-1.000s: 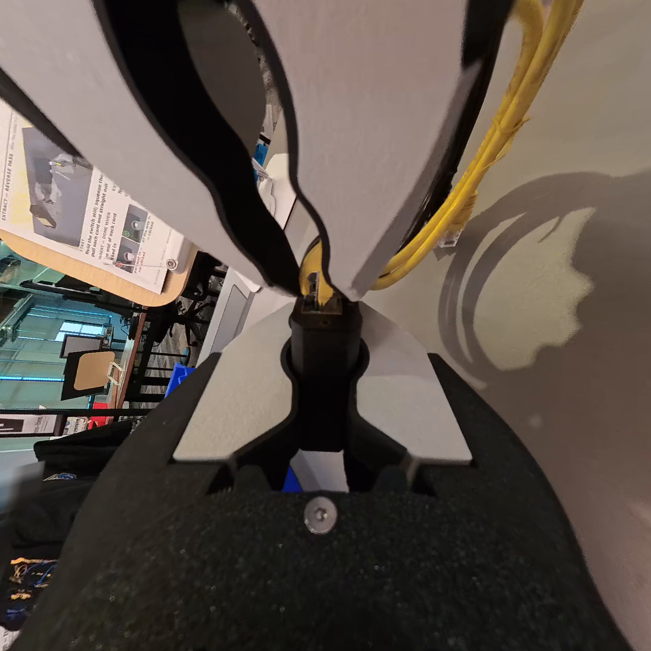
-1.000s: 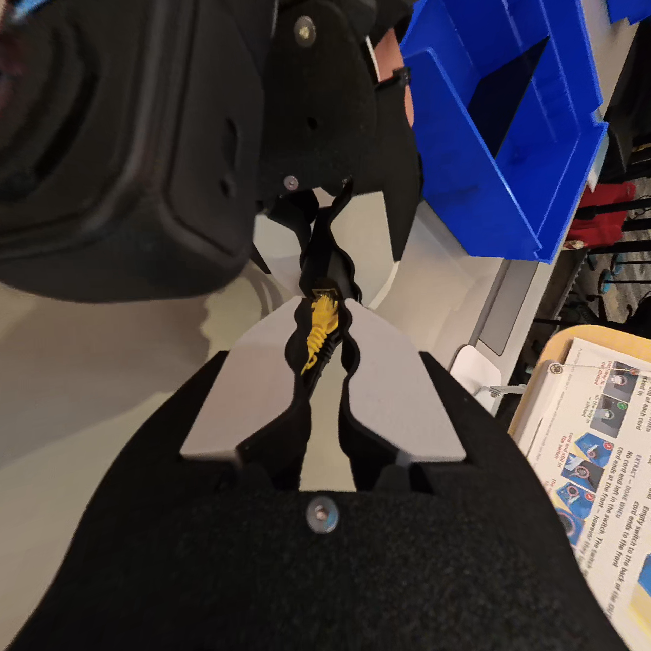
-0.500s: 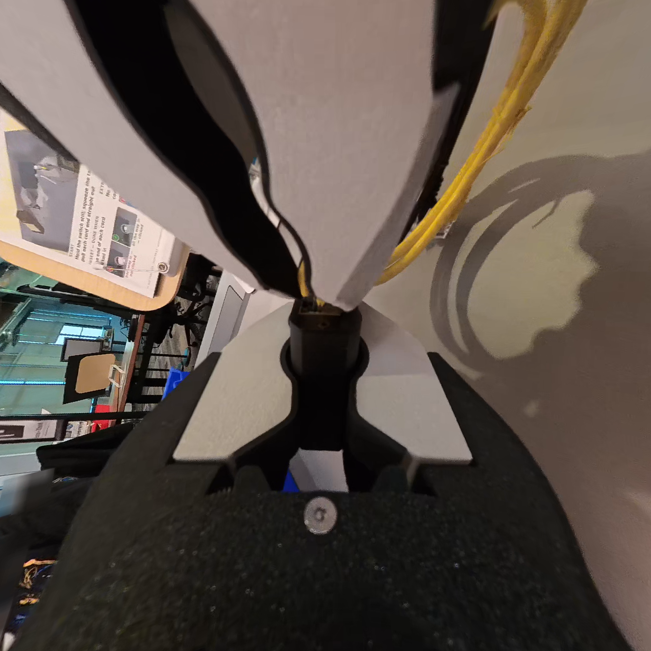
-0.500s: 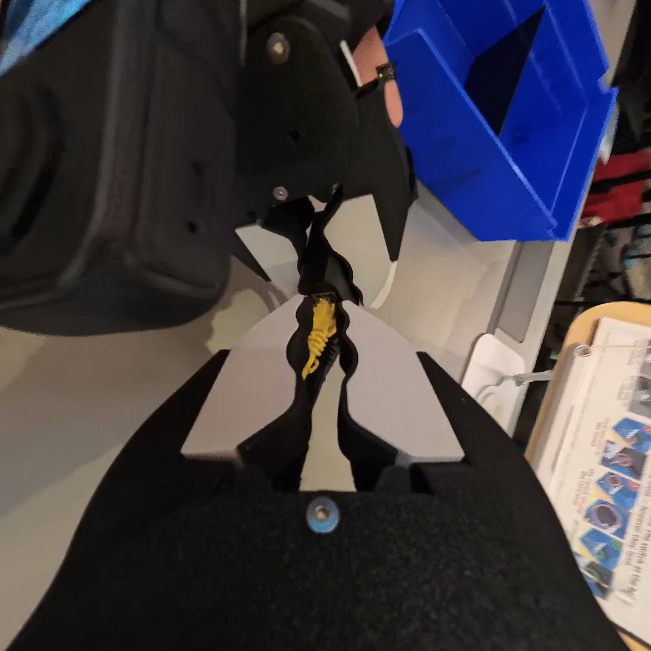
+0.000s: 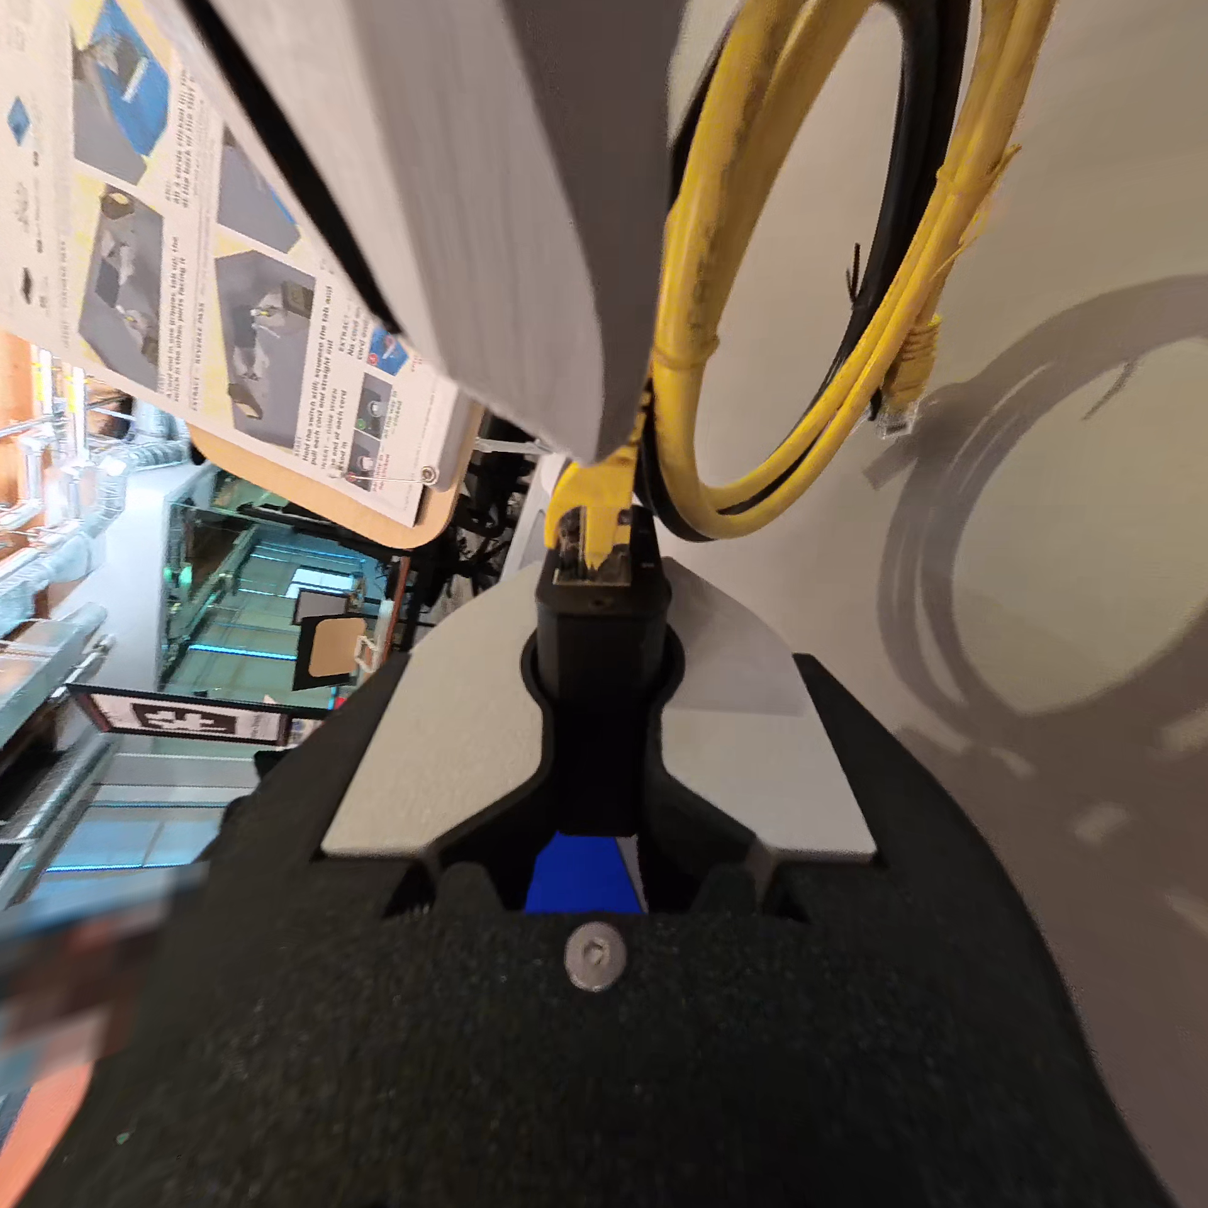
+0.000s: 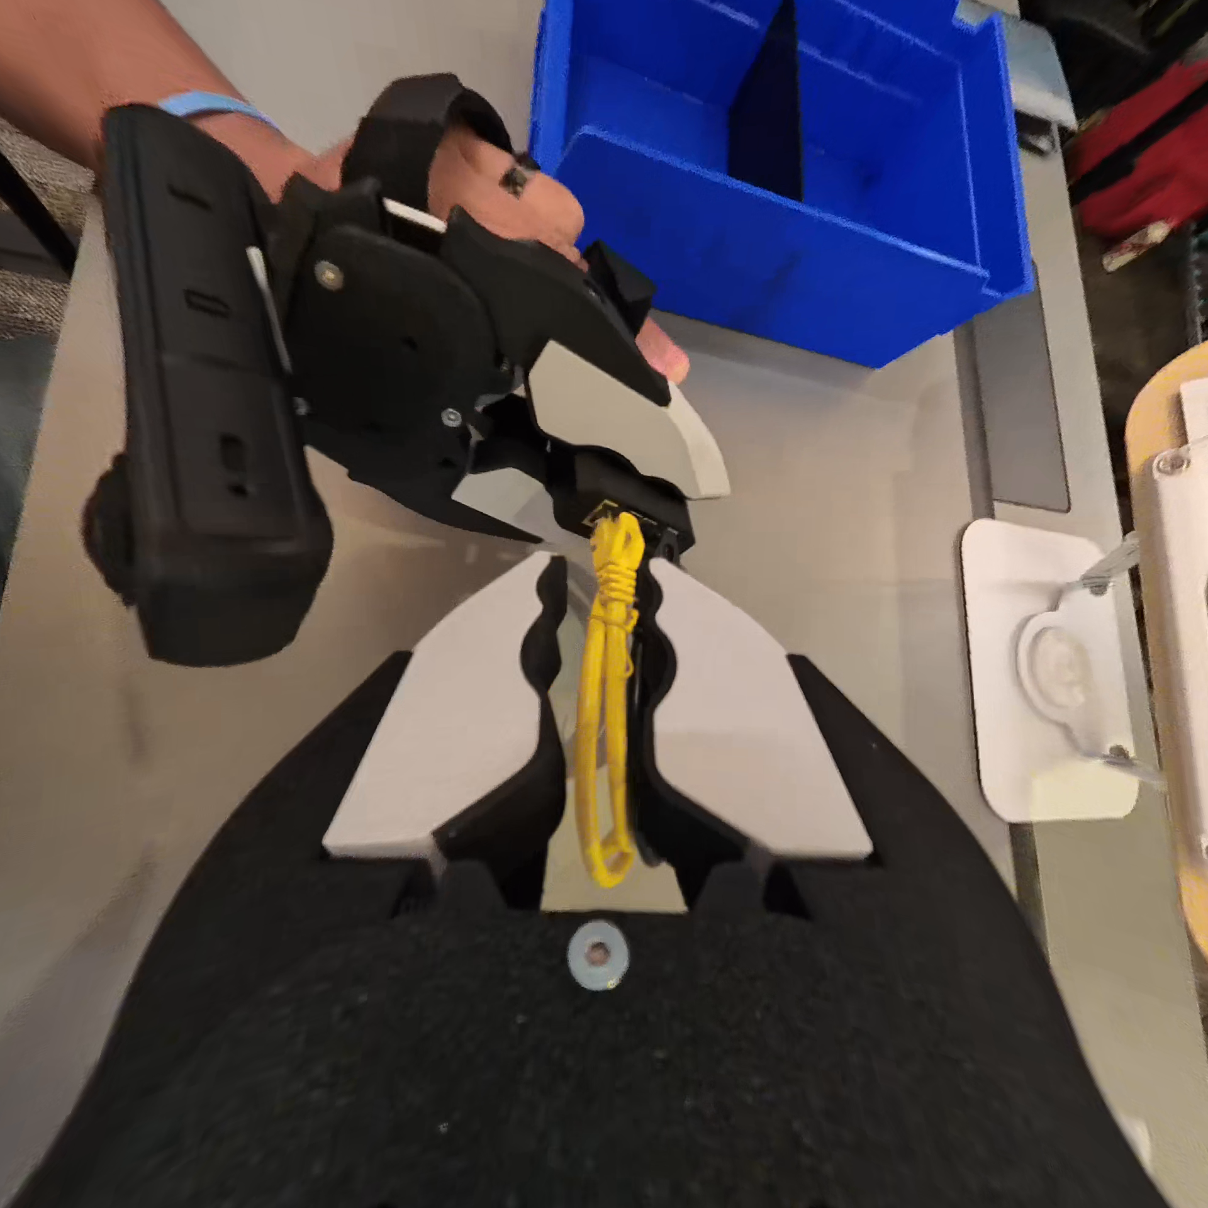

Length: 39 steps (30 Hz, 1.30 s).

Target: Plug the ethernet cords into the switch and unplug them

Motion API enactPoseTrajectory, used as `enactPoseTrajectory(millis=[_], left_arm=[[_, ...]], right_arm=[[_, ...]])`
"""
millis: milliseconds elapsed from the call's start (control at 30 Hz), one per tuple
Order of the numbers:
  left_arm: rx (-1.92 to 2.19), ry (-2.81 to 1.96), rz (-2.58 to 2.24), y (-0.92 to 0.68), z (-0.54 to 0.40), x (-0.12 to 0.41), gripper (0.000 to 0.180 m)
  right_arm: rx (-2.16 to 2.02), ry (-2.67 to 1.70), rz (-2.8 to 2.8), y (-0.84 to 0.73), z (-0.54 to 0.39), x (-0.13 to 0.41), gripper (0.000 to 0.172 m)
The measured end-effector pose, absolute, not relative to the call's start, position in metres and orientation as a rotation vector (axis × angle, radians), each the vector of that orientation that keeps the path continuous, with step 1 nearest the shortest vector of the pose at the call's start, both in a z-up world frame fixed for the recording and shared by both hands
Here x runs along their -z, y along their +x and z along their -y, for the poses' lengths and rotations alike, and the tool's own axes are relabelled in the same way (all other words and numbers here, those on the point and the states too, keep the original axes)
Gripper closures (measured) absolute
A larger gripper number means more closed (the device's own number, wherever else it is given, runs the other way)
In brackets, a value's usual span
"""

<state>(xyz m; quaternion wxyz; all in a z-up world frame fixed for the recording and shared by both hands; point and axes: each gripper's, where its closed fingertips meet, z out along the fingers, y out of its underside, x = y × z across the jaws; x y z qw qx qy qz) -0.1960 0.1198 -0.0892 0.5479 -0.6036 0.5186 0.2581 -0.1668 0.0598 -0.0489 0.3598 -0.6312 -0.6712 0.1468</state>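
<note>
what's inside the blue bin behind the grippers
The blue bin looks empty in the compartments that show, split by a dark divider. Its near wall hides the floor closest to the camera, and the left hand-held gripper covers a corner.

A: Layout around the switch [image 6: 621,493]?

B: It sits between the left gripper [image 6: 627,484] fingers, above the table [image 6: 850,523]. Cord [image 6: 604,686] plugged into its near face, running back between the right gripper [image 6: 598,588] fingers. Bin [image 6: 752,216] behind the switch. Mount plate [image 6: 1020,667] to its right, clipboard [image 6: 1163,418] further right.
</note>
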Motion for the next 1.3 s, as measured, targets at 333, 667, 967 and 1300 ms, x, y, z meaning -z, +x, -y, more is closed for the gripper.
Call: enactPoseTrajectory(millis=[333, 667, 967, 1300], left_arm=[[-0.712, -1.352, -1.188, -0.195, -0.116, 0.077, 0.155], [-0.739, -1.338, -1.196, -0.195, -0.113, 0.076, 0.153], [-0.768, -1.296, -1.228, -0.188, -0.111, 0.079, 0.152], [-0.75, -1.288, -1.235, -0.181, -0.108, 0.078, 0.152]], right_arm=[[-0.269, -1.723, 1.754, -0.164, -0.062, 0.058, 0.158], [-0.215, -1.7, 1.777, -0.161, -0.06, 0.061, 0.161], [-0.276, -1.731, 1.762, -0.152, -0.055, 0.064, 0.162], [-0.364, -1.751, 1.744, -0.146, -0.05, 0.06, 0.163]])
